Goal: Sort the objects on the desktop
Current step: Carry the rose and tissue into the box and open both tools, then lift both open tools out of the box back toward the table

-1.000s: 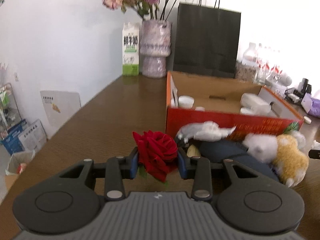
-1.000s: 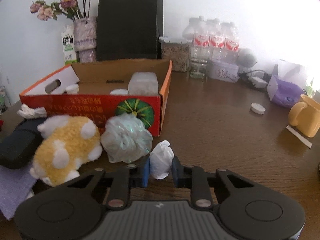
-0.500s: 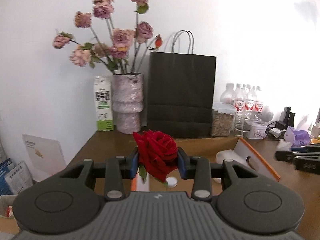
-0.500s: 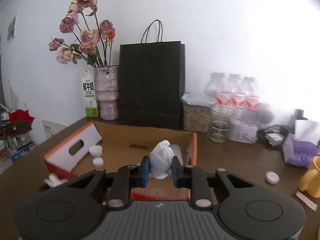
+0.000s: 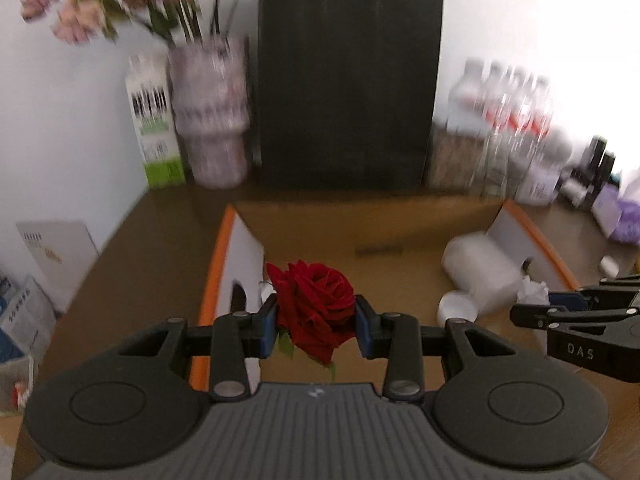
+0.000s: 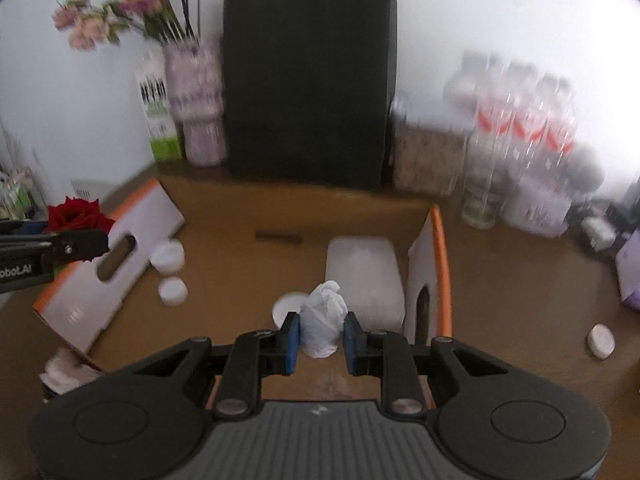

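My left gripper [image 5: 316, 326] is shut on a red rose [image 5: 314, 304] and holds it over the left part of the open cardboard box [image 5: 360, 224]. My right gripper [image 6: 319, 340] is shut on a crumpled white tissue [image 6: 322, 318] and holds it over the near right part of the same box [image 6: 240, 216]. The rose [image 6: 76, 216] and the left gripper show at the left edge of the right wrist view. The right gripper [image 5: 532, 308] with the tissue [image 5: 532, 290] shows at the right of the left wrist view.
Inside the box lie a white plastic container [image 6: 364, 276] and small white lids [image 6: 168, 256]. Behind the box stand a black paper bag [image 5: 348, 80], a vase of dried flowers [image 5: 210, 112], a milk carton [image 5: 154, 124] and water bottles [image 6: 524, 128]. A white cap [image 6: 601, 341] lies on the table.
Both grippers have moved forward and tilted down, so each now hangs over the inside of the box. Each keeps its hold, on the rose and on the tissue.
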Demonstrator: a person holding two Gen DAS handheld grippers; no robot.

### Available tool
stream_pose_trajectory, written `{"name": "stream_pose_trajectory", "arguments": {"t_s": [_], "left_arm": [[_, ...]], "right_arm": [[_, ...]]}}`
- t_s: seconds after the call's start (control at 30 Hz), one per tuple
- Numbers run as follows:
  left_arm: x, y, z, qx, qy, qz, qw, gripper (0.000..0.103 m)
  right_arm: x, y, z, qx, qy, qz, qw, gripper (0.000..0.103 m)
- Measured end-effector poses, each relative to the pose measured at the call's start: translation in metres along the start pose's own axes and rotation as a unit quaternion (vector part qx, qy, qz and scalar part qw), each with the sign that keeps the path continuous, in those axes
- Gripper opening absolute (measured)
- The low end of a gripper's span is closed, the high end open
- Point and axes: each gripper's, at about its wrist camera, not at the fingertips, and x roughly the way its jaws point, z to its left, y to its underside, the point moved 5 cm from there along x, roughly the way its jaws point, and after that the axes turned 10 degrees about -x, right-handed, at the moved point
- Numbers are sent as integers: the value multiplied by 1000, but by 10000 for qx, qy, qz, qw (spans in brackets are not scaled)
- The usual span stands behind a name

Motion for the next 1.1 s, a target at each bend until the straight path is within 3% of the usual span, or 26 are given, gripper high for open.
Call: {"name": "stream_pose_trajectory", "arguments": {"t_s": [0.13, 0.3, 0.57, 0.63, 0.73, 0.77, 0.8, 0.83, 0.9, 0.93, 0.97, 1.1], "left_arm": [[32, 7, 4, -7, -152, 569, 9983, 38], [54, 16, 5, 120, -294, 952, 9950, 38], [64, 24, 5, 202, -389, 1168, 9922, 41], [63, 22, 5, 193, -424, 1137, 9924, 49], [59, 19, 3, 189, -374, 1055, 9935, 67], [57, 18, 2, 204, -377, 1014, 9939, 73], [54, 16, 1, 216, -420, 960, 9943, 86], [51, 15, 1, 228, -447, 893, 9947, 90], [42, 12, -1, 237, -362, 762, 9962, 96], [38, 10, -1, 210, -333, 712, 9967, 103], [32, 8, 0, 172, -319, 621, 9974, 103], [10, 2, 3, 95, -292, 338, 9990, 103]], "right_arm": [[21, 7, -1, -38, -7, 366, 9993, 21], [33, 13, 2, -167, -2, 560, 9983, 21], [43, 17, 3, -205, -77, 724, 9971, 25], [45, 17, 3, -189, -137, 780, 9967, 26], [43, 16, 4, -190, -180, 748, 9969, 37], [42, 15, 5, -193, -217, 730, 9969, 44], [39, 14, 7, -197, -262, 713, 9969, 52], [37, 12, 9, -209, -292, 700, 9969, 57], [30, 8, 15, -237, -342, 612, 9973, 83], [25, 6, 18, -286, -306, 542, 9976, 91], [20, 4, 20, -336, -250, 466, 9980, 97], [1, -1, 22, -359, -127, 327, 9987, 103]]}}
